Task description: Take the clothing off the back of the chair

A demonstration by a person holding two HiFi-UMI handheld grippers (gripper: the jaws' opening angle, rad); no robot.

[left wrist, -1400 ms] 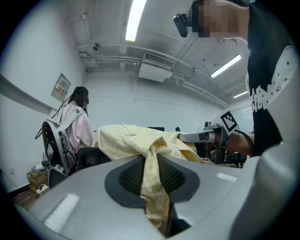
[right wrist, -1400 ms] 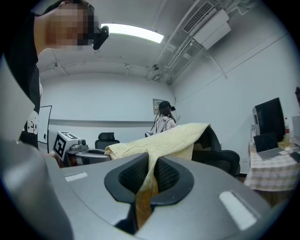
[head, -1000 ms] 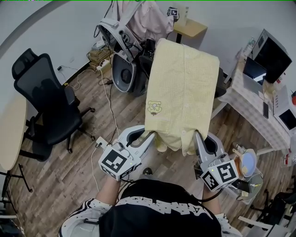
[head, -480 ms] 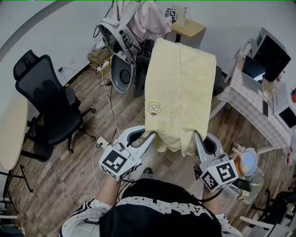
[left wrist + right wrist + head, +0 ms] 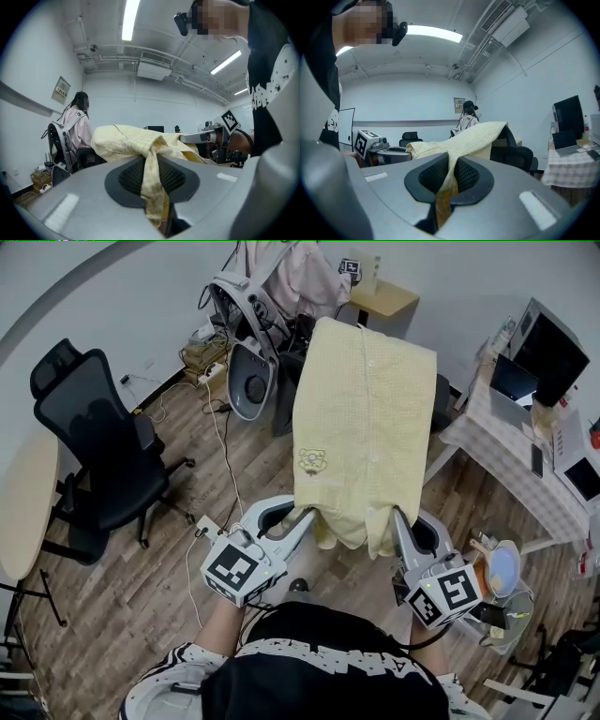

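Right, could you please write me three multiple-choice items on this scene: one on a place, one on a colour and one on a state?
1. Where does the far end of the shirt lie?
A. over the back of a chair
B. on the floor
C. on a desk

2. What colour is the empty office chair at the left?
A. red
B. black
C. white

3. How do the left tongs and right tongs stand?
A. both open
B. only the left grips
C. both shut on the shirt

Answers:
1 A, the cloth drapes over the backrest.
2 B, it is black all over.
3 C, each gripper view shows cloth pinched in them.
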